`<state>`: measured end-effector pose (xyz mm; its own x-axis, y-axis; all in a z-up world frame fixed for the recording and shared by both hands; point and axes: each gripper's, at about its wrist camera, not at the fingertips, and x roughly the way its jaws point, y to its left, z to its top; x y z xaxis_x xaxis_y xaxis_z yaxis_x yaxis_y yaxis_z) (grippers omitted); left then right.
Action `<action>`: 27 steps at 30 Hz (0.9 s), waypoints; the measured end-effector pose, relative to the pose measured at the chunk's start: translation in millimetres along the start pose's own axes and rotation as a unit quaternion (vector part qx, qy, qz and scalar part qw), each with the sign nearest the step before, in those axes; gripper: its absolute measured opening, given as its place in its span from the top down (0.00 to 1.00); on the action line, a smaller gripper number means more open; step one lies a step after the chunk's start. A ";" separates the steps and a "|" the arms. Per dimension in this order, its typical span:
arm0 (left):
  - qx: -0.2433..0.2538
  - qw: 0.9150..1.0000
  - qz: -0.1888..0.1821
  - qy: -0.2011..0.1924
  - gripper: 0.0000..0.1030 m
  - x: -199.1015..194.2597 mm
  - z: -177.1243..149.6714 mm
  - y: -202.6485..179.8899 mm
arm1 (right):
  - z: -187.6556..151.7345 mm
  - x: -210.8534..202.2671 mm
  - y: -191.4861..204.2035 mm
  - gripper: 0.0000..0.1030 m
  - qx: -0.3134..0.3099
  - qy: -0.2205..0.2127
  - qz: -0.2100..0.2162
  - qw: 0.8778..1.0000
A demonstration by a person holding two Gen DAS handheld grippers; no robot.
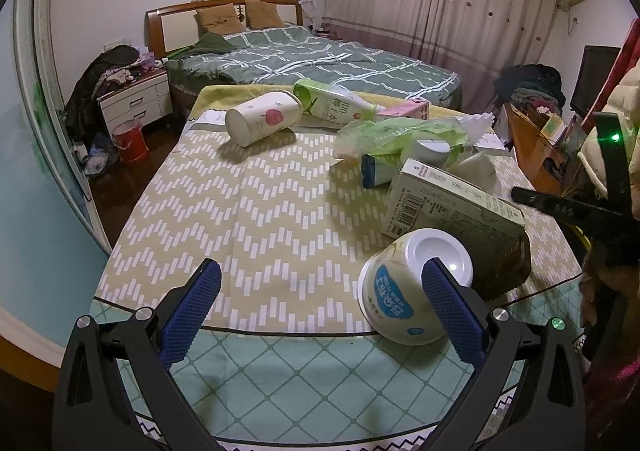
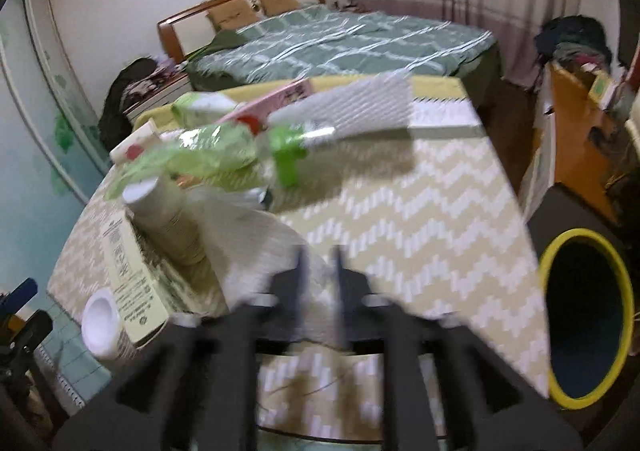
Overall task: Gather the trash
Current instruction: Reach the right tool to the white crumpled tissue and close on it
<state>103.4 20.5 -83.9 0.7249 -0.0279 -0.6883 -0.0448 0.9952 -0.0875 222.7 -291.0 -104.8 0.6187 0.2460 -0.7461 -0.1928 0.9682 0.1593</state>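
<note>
Lying on its side at the near edge of the table (image 1: 168,235), the yogurt tub (image 1: 404,291) looks light, thin-walled and crushable — best pinched gently across its rim. Left gripper (image 1: 320,301): jaws wide apart, empty, one pad just before the tub. Right gripper (image 2: 319,279): blurred, jaws narrowly parted over crumpled tissue (image 2: 256,235). A carton (image 1: 452,211) crowds the tub; the yellow-rimmed bin (image 2: 586,315) stands beside the table.
</note>
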 end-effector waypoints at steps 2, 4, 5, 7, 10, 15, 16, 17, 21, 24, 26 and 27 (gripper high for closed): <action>0.002 1.000 0.000 -0.001 0.04 -0.4 0.4 -1.5 | -2.8 5.3 3.3 0.44 -0.005 0.003 0.009 1.000; 0.002 1.000 0.000 -0.001 0.04 -0.8 0.8 -2.1 | -4.5 11.2 6.5 0.44 -0.003 0.013 0.026 1.000; 0.002 1.000 0.000 -0.001 0.04 -0.8 0.7 -2.2 | -4.5 15.1 7.1 0.44 0.000 0.021 0.038 0.999; 0.001 1.000 0.000 0.000 0.04 -1.0 0.9 -2.6 | -3.5 18.5 8.3 0.43 0.002 0.022 0.045 0.999; 0.003 1.000 0.000 0.001 0.04 -1.2 1.0 -3.5 | -0.6 24.2 2.8 0.43 0.019 0.042 0.071 0.996; 0.002 1.000 0.000 0.000 0.04 -0.8 1.0 -3.5 | 1.6 26.9 -11.6 0.59 0.033 0.053 0.075 0.995; 0.001 1.000 0.000 0.001 0.04 -1.0 1.3 -3.0 | 0.8 27.4 -9.9 0.59 0.026 0.057 0.079 0.995; 0.000 1.000 0.000 0.002 0.04 -0.4 1.8 -3.1 | -0.6 28.7 -5.7 0.59 0.012 0.062 0.077 0.995; 0.001 1.000 -0.002 0.006 0.04 0.9 2.5 -4.3 | -2.8 35.8 1.3 0.59 -0.005 0.075 0.097 0.992; 0.005 1.000 -0.004 0.007 0.04 1.6 3.1 -6.7 | -1.7 42.2 7.8 0.48 -0.016 0.078 0.114 0.990; 0.006 1.000 -0.005 0.007 0.04 1.3 3.4 -7.9 | 0.5 45.0 8.0 0.47 -0.019 0.074 0.116 0.990; 0.007 1.000 -0.006 0.006 0.04 0.6 3.3 -8.5 | 2.2 46.5 6.5 0.48 -0.016 0.077 0.119 0.990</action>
<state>106.5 12.4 -81.2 0.7175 -0.0417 -0.6953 -0.0260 0.9959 -0.0866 251.9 -273.2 -137.0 0.4306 0.4546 -0.7797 -0.3443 0.8813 0.3236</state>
